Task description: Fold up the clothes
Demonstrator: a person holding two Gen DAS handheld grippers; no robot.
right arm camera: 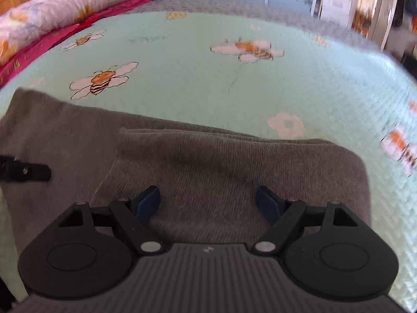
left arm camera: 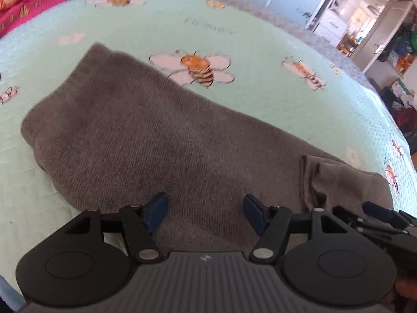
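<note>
Grey knit garment (left arm camera: 146,135) lies part-folded on the bee-print bed (left arm camera: 260,99), running 10 to 4 o'clock; left hand-held gripper (left arm camera: 206,214) and right hand-held gripper (right arm camera: 208,203) hover released, empty, so a shallow pinch risks dragging only the top layer askew.

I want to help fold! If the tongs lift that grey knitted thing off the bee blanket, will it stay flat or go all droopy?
Probably droopy. The grey knit garment lies limp, with soft rounded edges and a creased fold, so it would likely sag from the pinched spot. Its ribbed knit looks grippy rather than slippery. It won't roll or break.
</note>
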